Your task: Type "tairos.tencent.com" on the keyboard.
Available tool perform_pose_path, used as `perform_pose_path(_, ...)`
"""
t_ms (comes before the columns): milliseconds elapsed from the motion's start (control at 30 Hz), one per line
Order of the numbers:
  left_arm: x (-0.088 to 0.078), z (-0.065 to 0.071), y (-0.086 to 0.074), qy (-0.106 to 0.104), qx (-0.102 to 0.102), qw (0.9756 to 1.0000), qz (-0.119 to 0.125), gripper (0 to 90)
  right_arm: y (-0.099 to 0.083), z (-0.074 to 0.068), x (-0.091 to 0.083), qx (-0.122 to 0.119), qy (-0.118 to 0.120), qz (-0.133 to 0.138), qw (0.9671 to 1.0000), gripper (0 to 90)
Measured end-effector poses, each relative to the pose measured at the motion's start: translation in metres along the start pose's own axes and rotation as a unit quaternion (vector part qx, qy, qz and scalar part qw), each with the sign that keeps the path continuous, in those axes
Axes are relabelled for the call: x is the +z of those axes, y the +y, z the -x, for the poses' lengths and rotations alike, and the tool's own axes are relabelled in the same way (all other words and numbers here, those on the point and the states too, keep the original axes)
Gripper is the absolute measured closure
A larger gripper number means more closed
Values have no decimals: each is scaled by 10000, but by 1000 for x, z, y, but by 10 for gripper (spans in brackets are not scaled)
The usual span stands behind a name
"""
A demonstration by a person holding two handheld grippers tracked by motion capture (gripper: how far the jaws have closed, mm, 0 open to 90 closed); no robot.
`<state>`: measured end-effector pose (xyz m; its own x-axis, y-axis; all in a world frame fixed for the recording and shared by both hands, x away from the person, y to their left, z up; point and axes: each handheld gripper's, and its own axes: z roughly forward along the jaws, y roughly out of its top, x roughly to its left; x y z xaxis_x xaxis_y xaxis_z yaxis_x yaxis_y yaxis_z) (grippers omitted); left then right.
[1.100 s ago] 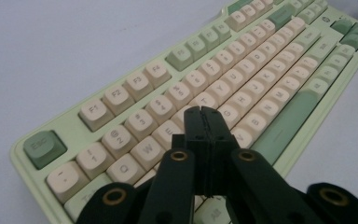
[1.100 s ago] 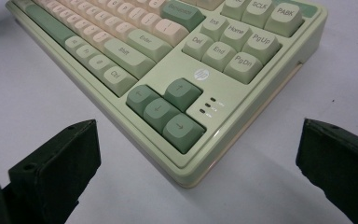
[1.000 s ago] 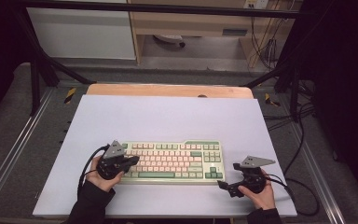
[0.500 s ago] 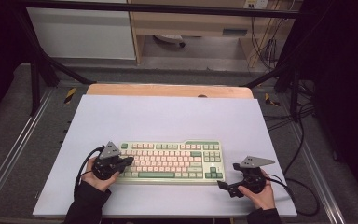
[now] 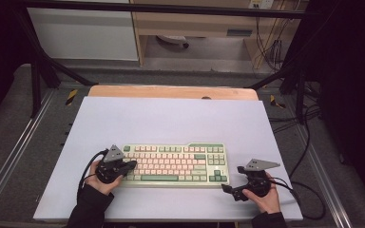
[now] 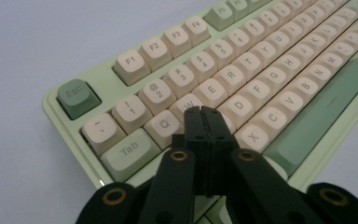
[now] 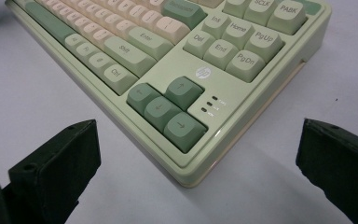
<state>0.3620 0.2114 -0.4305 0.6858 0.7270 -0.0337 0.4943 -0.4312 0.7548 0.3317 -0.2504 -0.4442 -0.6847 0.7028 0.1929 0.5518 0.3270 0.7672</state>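
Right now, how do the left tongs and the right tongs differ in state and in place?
The left tongs are shut, jaws pressed together; the right tongs stand wide open. The left tongs sit over the keyboard near its W key; the right tongs stay off it, above the white table, facing the corner with the arrow keys. Both are black, and neither holds anything.

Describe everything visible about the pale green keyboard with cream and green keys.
The pale green keyboard with cream and green keys lies flat near the front edge of the pale lavender table mat. Its plastic-looking case holds cream letter keys, a darker green Esc key, space bar and arrow keys, plus a small round logo above the arrows. The shut left gripper has its tip over the keys by Q and W; actual contact cannot be confirmed. The open right gripper faces the arrow-key corner without touching it.
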Motion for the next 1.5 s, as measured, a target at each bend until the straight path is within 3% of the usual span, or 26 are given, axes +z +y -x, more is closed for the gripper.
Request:
perform_pose_path(433, -7, 2, 4, -98, -12, 9999, 136, 898, 3, -2, -2, -29, 43, 83, 10000, 3)
perform_pose_path(633, -9, 0, 4, -139, -56, 9997, 184, 898, 10, -9, -2, -111, 36, 149, 9998, 3)
perform_pose_path(867, -9, 0, 4, -151, -72, 9997, 204, 898, 20, -22, 6, -234, -3, 45, 9997, 6)
perform_pose_path(1233, -10, -1, 4, -183, -105, 9995, 229, 898, 36, -41, 19, -425, 127, 98, 9990, 101)
perform_pose_path(1500, -10, -1, 4, -179, -64, 9996, 217, 898, 54, -55, 31, -525, 327, 246, 9978, 250)
